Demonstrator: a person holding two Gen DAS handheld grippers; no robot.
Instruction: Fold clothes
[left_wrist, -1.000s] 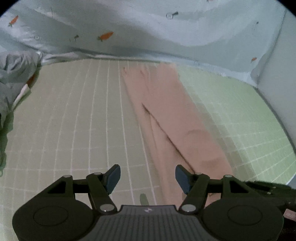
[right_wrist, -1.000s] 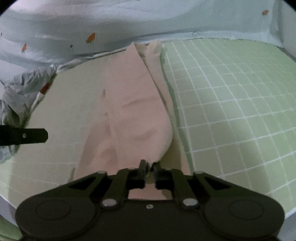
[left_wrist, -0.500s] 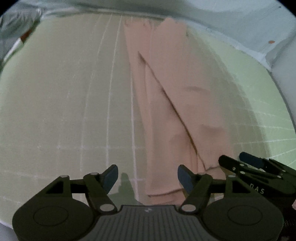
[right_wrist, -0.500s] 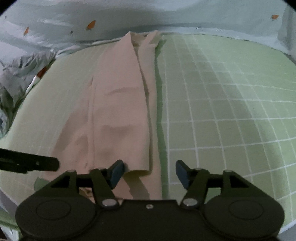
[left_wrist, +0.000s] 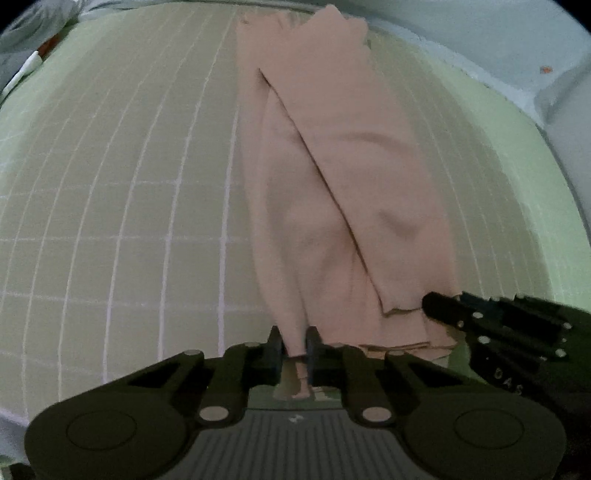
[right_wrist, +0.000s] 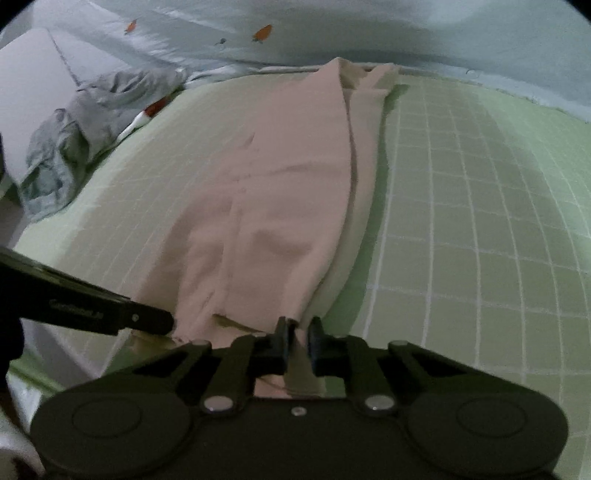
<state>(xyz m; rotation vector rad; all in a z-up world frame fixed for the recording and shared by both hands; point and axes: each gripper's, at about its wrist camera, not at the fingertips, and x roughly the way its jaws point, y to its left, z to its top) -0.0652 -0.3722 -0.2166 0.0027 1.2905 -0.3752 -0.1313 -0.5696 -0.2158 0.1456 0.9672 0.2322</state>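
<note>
A long pink garment (left_wrist: 343, 192) lies folded lengthwise on the green grid mat (left_wrist: 122, 192), running away from me. My left gripper (left_wrist: 294, 345) is shut on the near left corner of its hem. My right gripper (right_wrist: 297, 338) is shut on the near right corner of the same garment (right_wrist: 280, 199). The right gripper also shows at the lower right of the left wrist view (left_wrist: 443, 308). The left gripper shows at the left of the right wrist view (right_wrist: 162, 321).
The green grid mat (right_wrist: 480, 221) covers the surface. A crumpled grey garment (right_wrist: 85, 129) lies at the far left edge. A pale blue sheet with carrot prints (right_wrist: 332, 33) hangs along the back. The mat's near edge lies just below the grippers.
Both grippers were open half a second ago over the garment's near end. Both have now closed on the near hem corners. The left gripper shifted right onto the cloth.
</note>
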